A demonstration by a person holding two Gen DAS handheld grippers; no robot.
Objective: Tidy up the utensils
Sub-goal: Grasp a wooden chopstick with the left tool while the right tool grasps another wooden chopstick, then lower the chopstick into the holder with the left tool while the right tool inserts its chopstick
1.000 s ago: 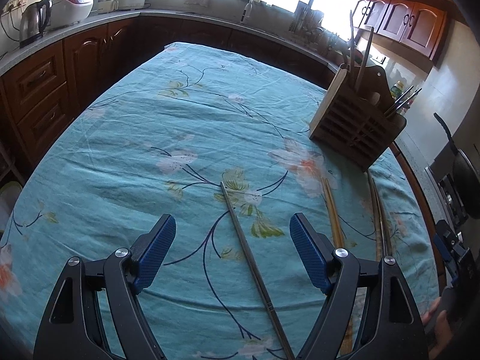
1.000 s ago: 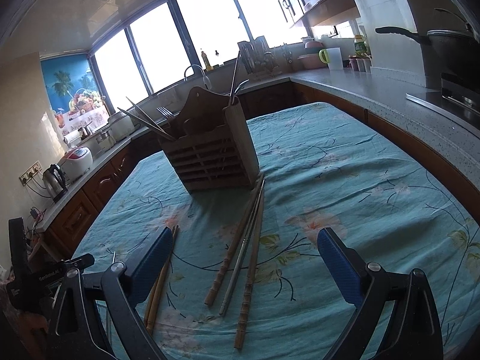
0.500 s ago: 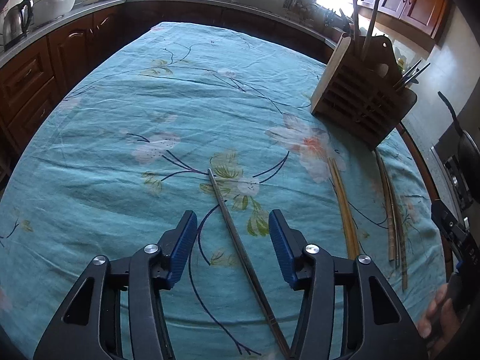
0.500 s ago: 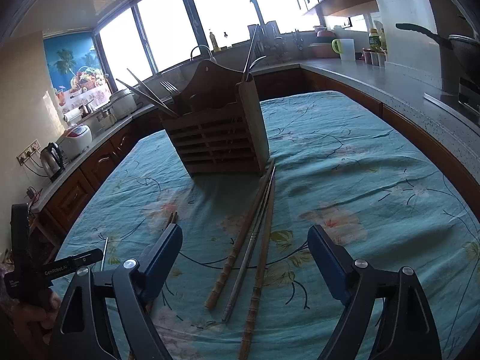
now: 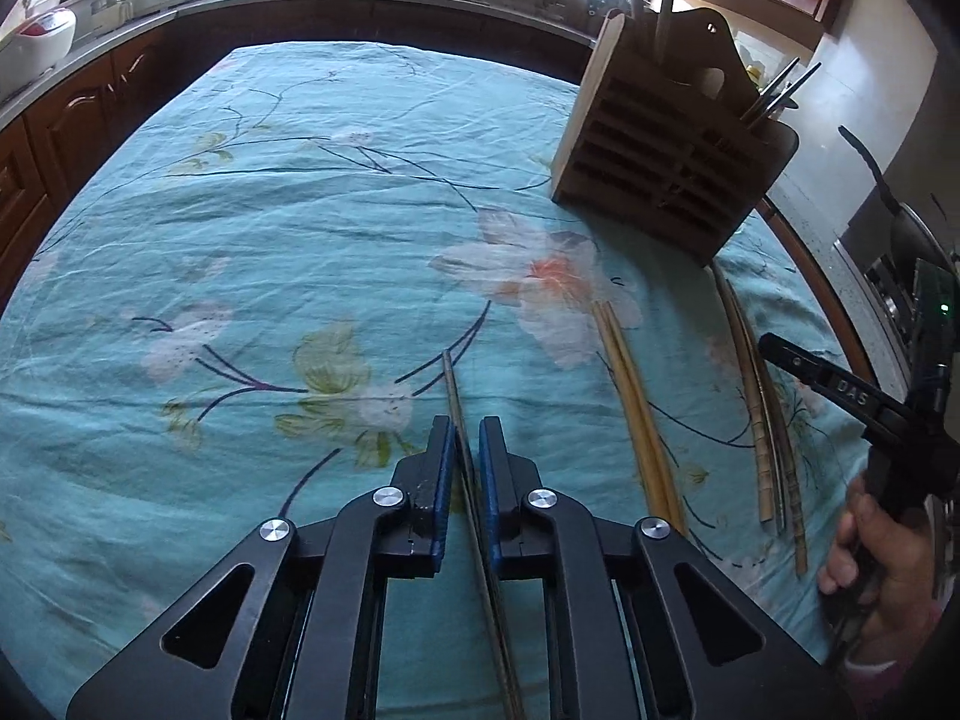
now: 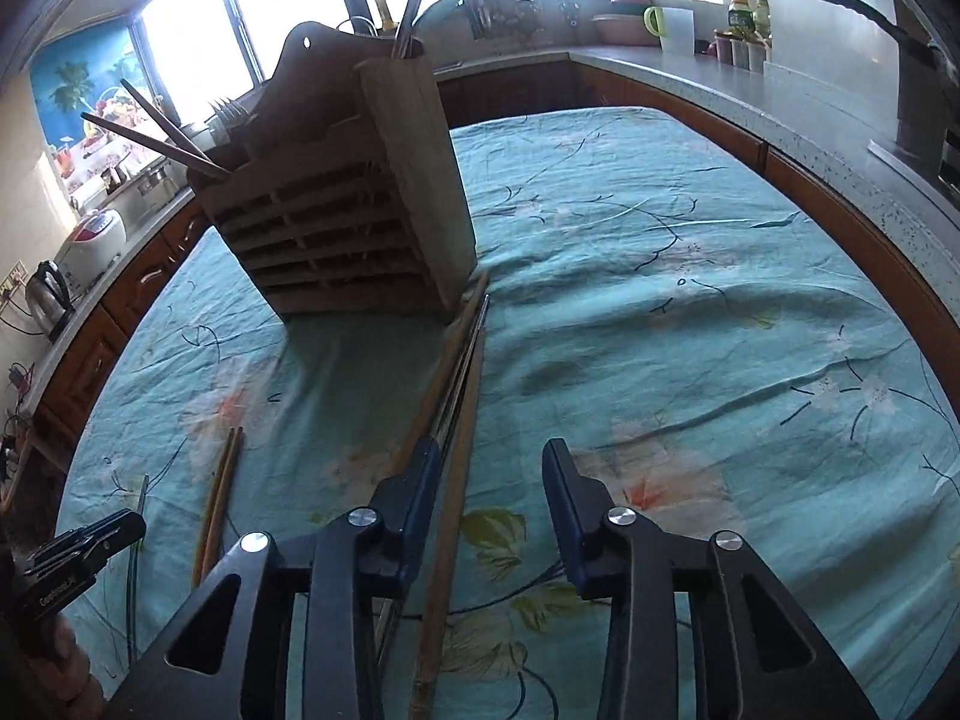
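On the floral tablecloth point(image 5: 252, 228) the wooden utensil holder point(image 5: 666, 180) stands far right, with bamboo chopsticks point(image 5: 636, 420) lying between. The left gripper point(image 5: 463, 450) is closed on a thin metal chopstick point(image 5: 450, 378), which looks stiff, light and slippery, so a hold near mid-length seems safest. The right gripper point(image 6: 489, 480) is closing around one bamboo chopstick point(image 6: 456, 480); its neighbours lie touching it.

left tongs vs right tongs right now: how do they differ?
The left tongs are shut on a thin grey metal chopstick; the right tongs stand apart, closing, around a brown bamboo chopstick without pressing it. Left has one stick near; right sits over a bundle. Both have blue pads and angle down over the teal floral tablecloth.
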